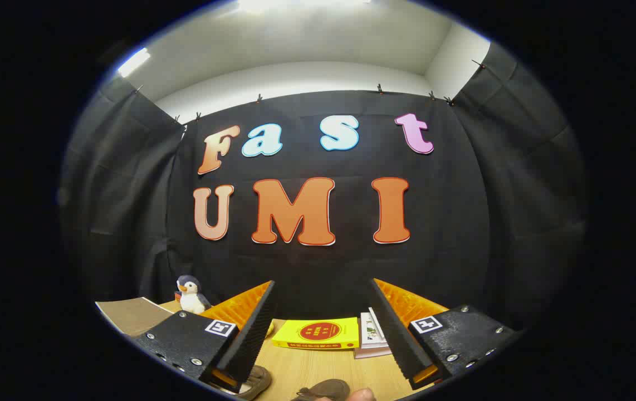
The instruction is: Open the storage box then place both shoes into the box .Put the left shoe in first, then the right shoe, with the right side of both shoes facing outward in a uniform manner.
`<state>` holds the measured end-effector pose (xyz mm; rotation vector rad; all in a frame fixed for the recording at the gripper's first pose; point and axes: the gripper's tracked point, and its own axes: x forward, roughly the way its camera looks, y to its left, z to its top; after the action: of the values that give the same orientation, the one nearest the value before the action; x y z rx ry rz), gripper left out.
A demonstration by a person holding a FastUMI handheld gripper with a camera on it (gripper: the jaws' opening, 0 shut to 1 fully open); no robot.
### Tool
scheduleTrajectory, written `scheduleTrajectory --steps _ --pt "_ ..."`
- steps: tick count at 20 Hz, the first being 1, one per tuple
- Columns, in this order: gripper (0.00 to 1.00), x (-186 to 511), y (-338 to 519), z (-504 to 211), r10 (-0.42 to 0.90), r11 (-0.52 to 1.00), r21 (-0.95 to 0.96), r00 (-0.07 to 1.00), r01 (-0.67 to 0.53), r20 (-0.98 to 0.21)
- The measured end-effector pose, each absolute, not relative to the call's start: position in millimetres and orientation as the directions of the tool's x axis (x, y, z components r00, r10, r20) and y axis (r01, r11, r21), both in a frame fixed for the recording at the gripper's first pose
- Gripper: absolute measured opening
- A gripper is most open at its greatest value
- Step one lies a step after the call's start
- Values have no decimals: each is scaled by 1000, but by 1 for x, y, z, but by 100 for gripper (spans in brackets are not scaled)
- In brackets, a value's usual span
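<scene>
My gripper (pixel 322 328) is open, its two fingers spread wide above a wooden table (pixel 307 365), with nothing between them. Low down between the fingers, the tops of two brown shoes peek in: one (pixel 254 381) beside the left finger, the other (pixel 323 389) nearer the middle. A fingertip of a person (pixel 361 394) shows just beside the second shoe. The gripper points toward the booth's back wall, well above the shoes.
A yellow box (pixel 318 333) lies on the table beyond the fingers, with a stack of booklets (pixel 371 333) next to it on the right. A plush penguin (pixel 191 295) stands at the back left, beside a tan board (pixel 131 314).
</scene>
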<state>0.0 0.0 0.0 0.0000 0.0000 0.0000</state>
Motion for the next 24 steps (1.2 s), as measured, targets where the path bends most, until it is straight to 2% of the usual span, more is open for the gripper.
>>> scheduleTrajectory --steps 9,24 --pt "98 3 13 5 10 999 37 1000 -10 4" --pt "98 -4 18 1 10 1000 -5 1000 -10 8"
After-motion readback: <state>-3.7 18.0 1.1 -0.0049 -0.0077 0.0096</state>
